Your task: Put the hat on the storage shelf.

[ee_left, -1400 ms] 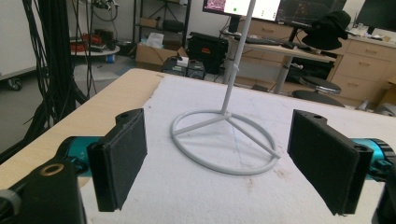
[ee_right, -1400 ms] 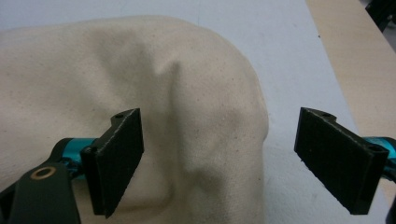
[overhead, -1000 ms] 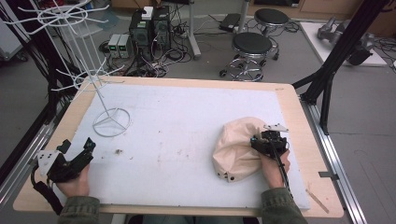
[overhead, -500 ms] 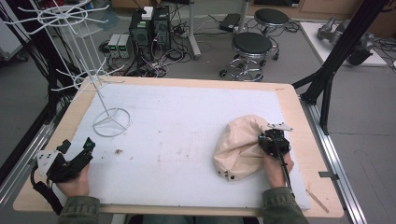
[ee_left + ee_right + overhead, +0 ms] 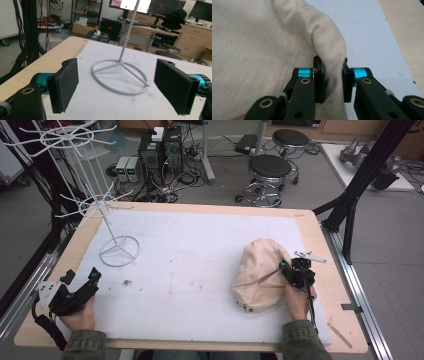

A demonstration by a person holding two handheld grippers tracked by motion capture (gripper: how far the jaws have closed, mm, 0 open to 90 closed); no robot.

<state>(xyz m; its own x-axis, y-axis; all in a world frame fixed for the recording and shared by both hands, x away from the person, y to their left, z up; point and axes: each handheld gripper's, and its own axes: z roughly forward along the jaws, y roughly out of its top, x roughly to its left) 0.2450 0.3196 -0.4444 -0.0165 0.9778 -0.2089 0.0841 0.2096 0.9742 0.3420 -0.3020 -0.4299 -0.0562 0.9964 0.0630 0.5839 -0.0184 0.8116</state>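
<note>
A: Where do we have the cream cotton cap [image 5: 260, 275]?

B: It lies crumpled on the white foam mat [image 5: 200, 265], toward the table's right side. Our right gripper [image 5: 332, 82] has just been closing its jaws, and they now pinch a raised fold of the cap's cloth between the pads.

A: And our left gripper [image 5: 120, 85]?

B: It rests at the mat's near left corner, jaws spread wide with nothing between them, facing the ring base of the white wire rack [image 5: 120, 75].

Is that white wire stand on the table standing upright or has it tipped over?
Upright. The wire stand rests its ring base flat on the table, and its pole rises straight up from the ring.
</note>
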